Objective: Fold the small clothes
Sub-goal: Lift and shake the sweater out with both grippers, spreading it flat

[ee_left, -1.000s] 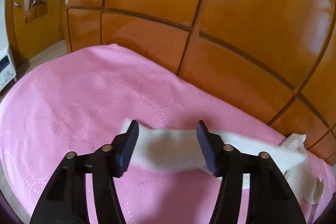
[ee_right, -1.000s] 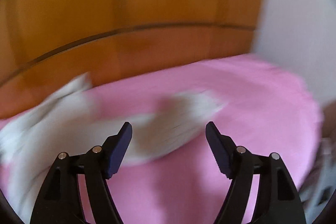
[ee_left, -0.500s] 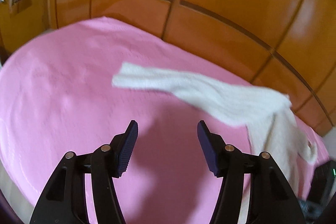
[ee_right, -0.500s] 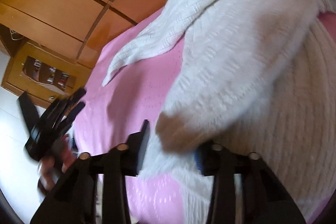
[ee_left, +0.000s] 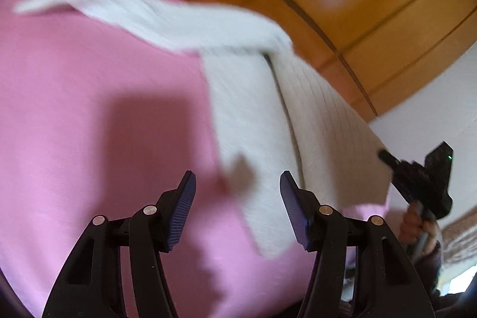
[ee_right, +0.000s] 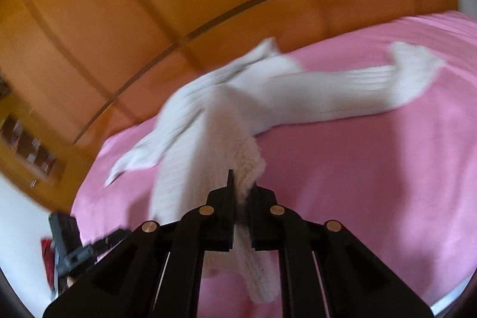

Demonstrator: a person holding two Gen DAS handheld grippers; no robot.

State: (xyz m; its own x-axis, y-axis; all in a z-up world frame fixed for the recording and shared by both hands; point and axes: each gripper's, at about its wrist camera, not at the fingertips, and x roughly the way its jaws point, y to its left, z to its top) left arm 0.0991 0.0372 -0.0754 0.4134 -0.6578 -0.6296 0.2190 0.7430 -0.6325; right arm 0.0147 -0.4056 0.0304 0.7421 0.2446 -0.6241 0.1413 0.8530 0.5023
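A pink bedspread is seen at the left, with nothing lying on it there. The left tongs are held spread and empty above it. A white knit sweater is draped over the bed, one sleeve stretched leftward. Its hem is pinched between the right tongs, which are pressed together. Wooden panels stand behind the bed.

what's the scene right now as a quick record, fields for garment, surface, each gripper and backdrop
garment: white knit sweater, sleeves spread, hem lifted
surface: pink bedspread
right gripper: shut on the sweater's hem
left gripper: open, empty, above the bedspread beside the sweater's edge
backdrop: wooden panel wall
image quality: motion blur in both views
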